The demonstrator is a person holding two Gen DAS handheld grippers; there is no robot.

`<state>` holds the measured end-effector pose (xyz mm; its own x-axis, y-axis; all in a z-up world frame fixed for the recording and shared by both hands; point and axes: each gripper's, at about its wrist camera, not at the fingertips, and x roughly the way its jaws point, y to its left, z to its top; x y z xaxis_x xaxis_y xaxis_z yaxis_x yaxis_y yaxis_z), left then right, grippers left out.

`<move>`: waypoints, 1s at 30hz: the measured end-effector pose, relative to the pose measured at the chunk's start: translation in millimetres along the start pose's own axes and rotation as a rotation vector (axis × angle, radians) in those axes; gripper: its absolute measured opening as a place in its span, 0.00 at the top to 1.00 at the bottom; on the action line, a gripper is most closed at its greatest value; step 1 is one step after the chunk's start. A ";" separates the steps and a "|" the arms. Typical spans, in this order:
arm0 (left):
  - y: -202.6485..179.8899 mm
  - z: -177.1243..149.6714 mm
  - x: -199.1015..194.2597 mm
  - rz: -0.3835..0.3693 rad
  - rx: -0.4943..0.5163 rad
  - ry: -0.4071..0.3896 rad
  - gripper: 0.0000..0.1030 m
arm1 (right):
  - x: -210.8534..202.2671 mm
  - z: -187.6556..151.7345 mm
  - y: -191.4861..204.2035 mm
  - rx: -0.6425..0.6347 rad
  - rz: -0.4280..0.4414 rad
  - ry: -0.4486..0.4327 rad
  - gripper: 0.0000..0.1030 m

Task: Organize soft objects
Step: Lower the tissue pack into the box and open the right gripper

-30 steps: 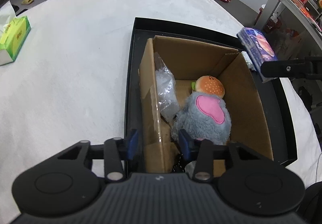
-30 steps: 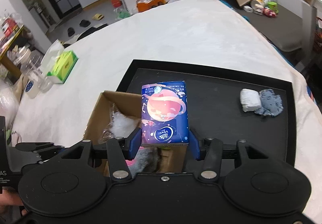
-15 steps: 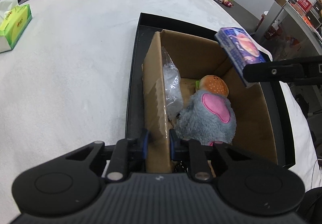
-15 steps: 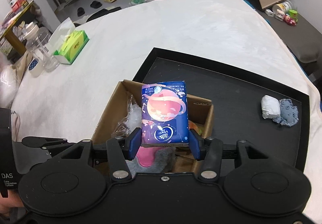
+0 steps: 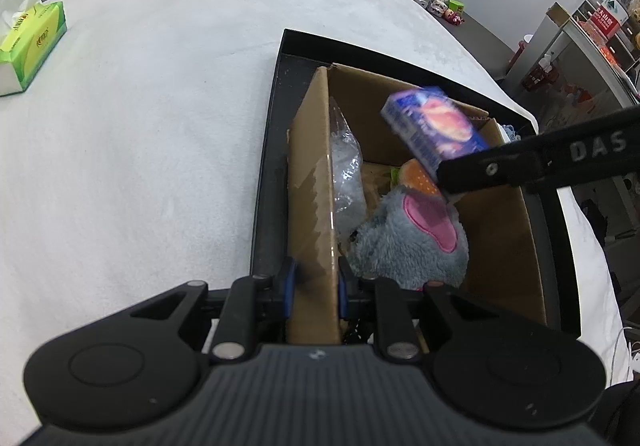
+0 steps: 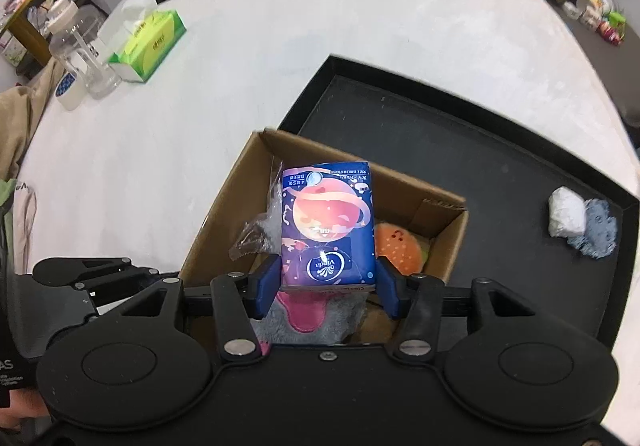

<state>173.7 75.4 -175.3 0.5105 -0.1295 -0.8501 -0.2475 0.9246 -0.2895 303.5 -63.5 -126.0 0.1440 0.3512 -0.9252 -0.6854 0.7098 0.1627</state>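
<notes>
An open cardboard box (image 5: 312,181) (image 6: 224,205) stands in a black tray (image 5: 400,55) (image 6: 460,149). Inside lie a grey plush with a pink patch (image 5: 404,246) (image 6: 312,316), an orange burger plush (image 5: 420,175) (image 6: 400,248) and a clear plastic bag (image 5: 346,169) (image 6: 258,232). My left gripper (image 5: 313,288) is shut on the box's left wall, one pad outside and one inside. My right gripper (image 6: 327,288) (image 5: 460,175) is shut on a purple tissue pack (image 6: 327,224) (image 5: 434,125), held above the box over the plushes.
A white wad (image 6: 566,213) and a grey-blue cloth (image 6: 598,228) lie on the tray's right part. A green tissue box (image 5: 30,43) (image 6: 150,43) and clear jars (image 6: 86,57) stand on the white table at the left. Shelves with bottles (image 5: 608,11) are off to the right.
My left gripper closed onto the box's left wall. My right gripper carried the tissue pack leftwards from over the tray to above the box's inside.
</notes>
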 end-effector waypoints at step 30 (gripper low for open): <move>-1.7 4.6 3.6 0.015 -0.013 0.022 0.81 | -6.1 6.3 -13.1 0.086 0.000 -0.120 0.50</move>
<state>179.7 75.0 -175.8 0.4881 -0.1239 -0.8640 -0.2659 0.9217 -0.2824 316.1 -71.1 -120.3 0.2323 0.4182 -0.8782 -0.6225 0.7577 0.1961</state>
